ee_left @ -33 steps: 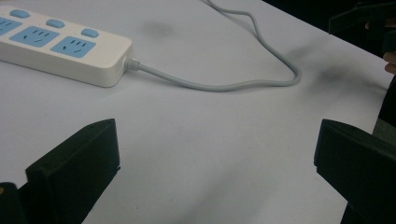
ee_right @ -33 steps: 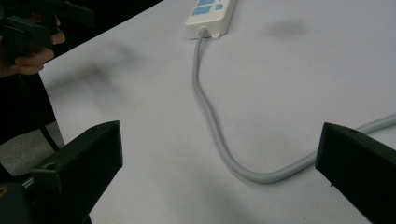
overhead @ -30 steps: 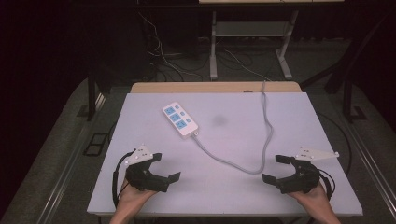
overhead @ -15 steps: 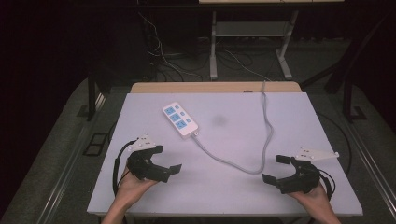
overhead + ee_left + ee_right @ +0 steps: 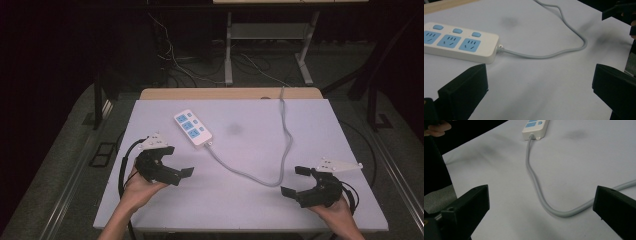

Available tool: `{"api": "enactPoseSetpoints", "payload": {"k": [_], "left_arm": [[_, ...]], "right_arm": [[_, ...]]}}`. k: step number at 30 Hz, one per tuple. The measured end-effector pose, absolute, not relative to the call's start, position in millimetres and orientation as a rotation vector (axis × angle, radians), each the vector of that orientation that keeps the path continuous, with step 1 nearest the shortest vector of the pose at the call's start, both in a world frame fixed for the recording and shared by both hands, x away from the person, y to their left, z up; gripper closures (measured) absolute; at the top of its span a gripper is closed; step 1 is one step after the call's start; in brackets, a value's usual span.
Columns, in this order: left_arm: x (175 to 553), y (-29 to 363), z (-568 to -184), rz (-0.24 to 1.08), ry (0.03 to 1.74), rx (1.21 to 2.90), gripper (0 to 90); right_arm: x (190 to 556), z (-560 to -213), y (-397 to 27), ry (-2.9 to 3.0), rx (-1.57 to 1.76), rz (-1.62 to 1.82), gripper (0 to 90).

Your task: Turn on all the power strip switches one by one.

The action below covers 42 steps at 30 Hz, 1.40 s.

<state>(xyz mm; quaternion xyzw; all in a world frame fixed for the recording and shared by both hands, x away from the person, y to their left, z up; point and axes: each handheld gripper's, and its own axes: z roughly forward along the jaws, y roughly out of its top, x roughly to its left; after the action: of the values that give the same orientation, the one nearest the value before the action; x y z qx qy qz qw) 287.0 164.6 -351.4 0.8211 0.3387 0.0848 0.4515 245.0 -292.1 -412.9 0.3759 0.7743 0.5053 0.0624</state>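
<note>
**Black jaws spread wide, power strip untouched**

Black and blocky, both pairs of jaws stand wide apart with nothing between them. My left gripper [image 5: 167,165] hovers near the table's front-left, angled toward the middle; my right gripper [image 5: 305,184] sits low near the front-right, its jaws opening toward the cable's bend. I judge I hold them open because both are lining up on something not yet grasped.

Just beyond the left jaws lies the white plastic power strip with three blue sockets [image 5: 459,42], flat on the pale matte tabletop [image 5: 250,210], toward the back-left. Its grey round cable [image 5: 534,182] leaves the near end, curves across the middle, bends near the right gripper and runs away off the far edge.

Compared with a second ago, my left gripper has moved forward and turned inward toward the strip; the right one has barely shifted. Strip and cable lie unchanged.
</note>
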Motion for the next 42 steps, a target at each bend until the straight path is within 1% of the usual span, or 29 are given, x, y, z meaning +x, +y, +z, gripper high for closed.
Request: {"api": "enactPoseSetpoints", "payload": {"k": [14, 23, 42], "left_arm": [[308, 162, -339, 0.201, 0.833, 2.079, 0.0], [326, 163, -335, 0.189, 0.836, 2.095, 0.0], [367, 164, -324, 0.207, 0.84, 2.135, 0.0]], "right_arm": [[245, -413, -292, 2.34, 1.134, 1.526, 0.6], [244, -413, -293, 2.34, 1.128, 1.53, 0.6], [245, -413, -293, 2.342, 1.129, 1.518, 0.6]]}}
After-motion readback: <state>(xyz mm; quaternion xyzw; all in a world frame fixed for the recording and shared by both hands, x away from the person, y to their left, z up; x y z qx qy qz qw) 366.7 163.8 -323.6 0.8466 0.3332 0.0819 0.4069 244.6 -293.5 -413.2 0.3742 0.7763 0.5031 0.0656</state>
